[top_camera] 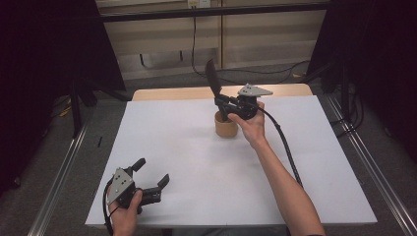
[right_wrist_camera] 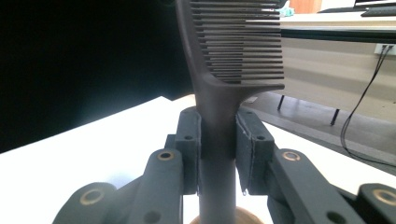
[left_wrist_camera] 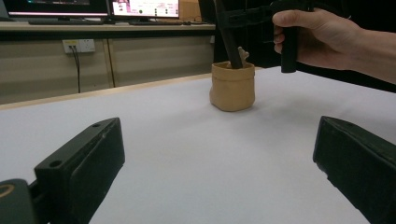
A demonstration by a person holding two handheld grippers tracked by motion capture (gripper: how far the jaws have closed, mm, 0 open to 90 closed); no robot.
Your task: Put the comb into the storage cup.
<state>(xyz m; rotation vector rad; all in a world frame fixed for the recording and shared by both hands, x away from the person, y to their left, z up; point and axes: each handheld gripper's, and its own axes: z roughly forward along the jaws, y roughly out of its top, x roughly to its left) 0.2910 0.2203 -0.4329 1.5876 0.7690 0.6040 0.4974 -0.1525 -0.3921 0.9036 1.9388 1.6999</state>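
Right tool (top_camera: 222,102) pinches the black comb (top_camera: 213,78) by its handle, long axis upright, directly above the tan cup (top_camera: 226,126) near the surface's far edge; left tool (top_camera: 151,173) stands spread.

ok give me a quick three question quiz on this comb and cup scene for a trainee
1. True or false: the right gripper is clamped on the black comb.
2. Which end of the comb points into the tan cup? A) teeth B) handle
3. Are the left gripper's jaws open or shut, and do they hold anything?

Key
1. True: the pads press on the handle just below the teeth.
2. B: the teeth stand uppermost, the handle reaches down into the cup.
3. Open, holding nothing, low over the white table near its front edge.
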